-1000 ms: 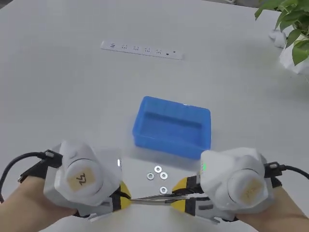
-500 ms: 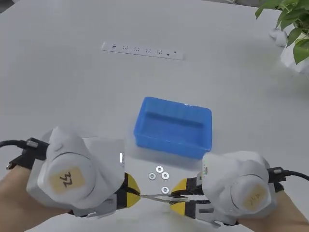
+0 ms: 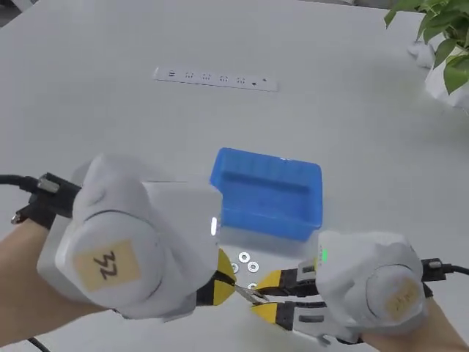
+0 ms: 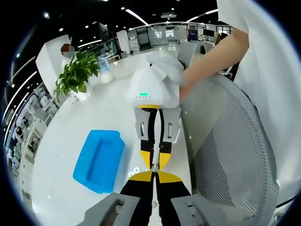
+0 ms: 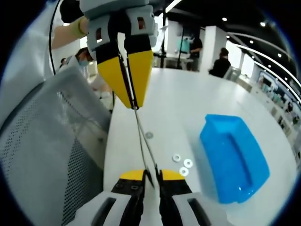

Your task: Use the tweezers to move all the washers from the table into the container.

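So the left gripper (image 3: 226, 284) has its yellow jaws pinched together on one end of the thin steel tweezers (image 3: 249, 293), and the right gripper (image 3: 262, 297) is clamped on the other end, the two sets of tips nose to nose. What's just changed: the left gripper has come up and in toward the headset, so it looms way bigger than a second ago. The gap between the two sets of jaws has closed up too, and the tweezers have gone from lying level to slanting. To me that reads as a hand-off or re-grip to get the tweezers into a usable hold, not a pick, so the real job hasn't started. Just past the jaws, the small flat silver metal washers (image 3: 244, 257) sit on the white table (image 3: 110, 132), three bunched together and one nearer, right by the tweezers. They're exactly where they were. Just beyond them is the blue rectangular plastic container (image 3: 267, 192), and I can't spot a washer in it. Far side of the table there's a white power strip (image 3: 216, 77), and a green leafy plant (image 3: 440, 37) is at the far right. Count: two grippers, one pair of tweezers, four washers, one container, one power strip, one plant.
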Action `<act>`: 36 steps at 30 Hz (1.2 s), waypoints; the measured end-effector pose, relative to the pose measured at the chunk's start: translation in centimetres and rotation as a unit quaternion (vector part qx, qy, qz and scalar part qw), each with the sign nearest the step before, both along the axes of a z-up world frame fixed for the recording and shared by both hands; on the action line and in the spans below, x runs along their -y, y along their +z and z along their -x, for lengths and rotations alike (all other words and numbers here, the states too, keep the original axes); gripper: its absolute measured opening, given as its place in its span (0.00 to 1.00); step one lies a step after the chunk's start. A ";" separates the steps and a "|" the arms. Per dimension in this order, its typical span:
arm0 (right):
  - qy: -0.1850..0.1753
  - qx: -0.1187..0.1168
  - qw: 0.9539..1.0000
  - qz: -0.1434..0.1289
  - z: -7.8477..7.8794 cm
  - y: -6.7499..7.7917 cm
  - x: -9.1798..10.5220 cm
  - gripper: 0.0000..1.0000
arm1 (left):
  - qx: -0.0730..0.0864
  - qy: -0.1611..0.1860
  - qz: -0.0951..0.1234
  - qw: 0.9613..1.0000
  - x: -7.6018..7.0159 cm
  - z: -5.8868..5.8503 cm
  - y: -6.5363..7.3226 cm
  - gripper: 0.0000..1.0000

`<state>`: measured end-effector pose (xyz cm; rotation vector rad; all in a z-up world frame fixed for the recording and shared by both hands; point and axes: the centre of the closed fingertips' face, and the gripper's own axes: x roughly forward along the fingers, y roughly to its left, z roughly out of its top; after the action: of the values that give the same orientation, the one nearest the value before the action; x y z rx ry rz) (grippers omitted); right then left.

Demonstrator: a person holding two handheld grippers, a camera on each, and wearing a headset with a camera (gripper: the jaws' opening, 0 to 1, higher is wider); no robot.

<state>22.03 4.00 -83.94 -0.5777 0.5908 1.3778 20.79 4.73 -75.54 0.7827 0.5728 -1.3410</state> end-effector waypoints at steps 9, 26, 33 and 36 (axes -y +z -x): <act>-0.012 0.006 1.000 -0.014 -0.5 0.4 -0.5 0.08 | 0.005 -0.014 -0.005 1.000 0.5 -0.4 0.6 0.00; -0.027 -0.010 0.999 -0.030 -1.4 0.4 -0.8 0.08 | 0.002 -0.032 -0.021 0.999 1.5 -1.8 0.8 0.00; -0.033 -0.021 0.999 -0.035 -1.6 0.3 -1.0 0.08 | -0.028 -0.021 -0.010 0.999 1.4 -2.3 0.5 0.00; -0.042 -0.039 0.997 -0.052 -1.6 0.8 -1.2 0.12 | -0.040 -0.022 -0.008 0.999 1.2 -2.6 0.4 0.00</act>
<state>23.65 5.21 -83.15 -0.4132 0.5962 1.3478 23.34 3.49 -75.15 0.7610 0.6328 -1.4156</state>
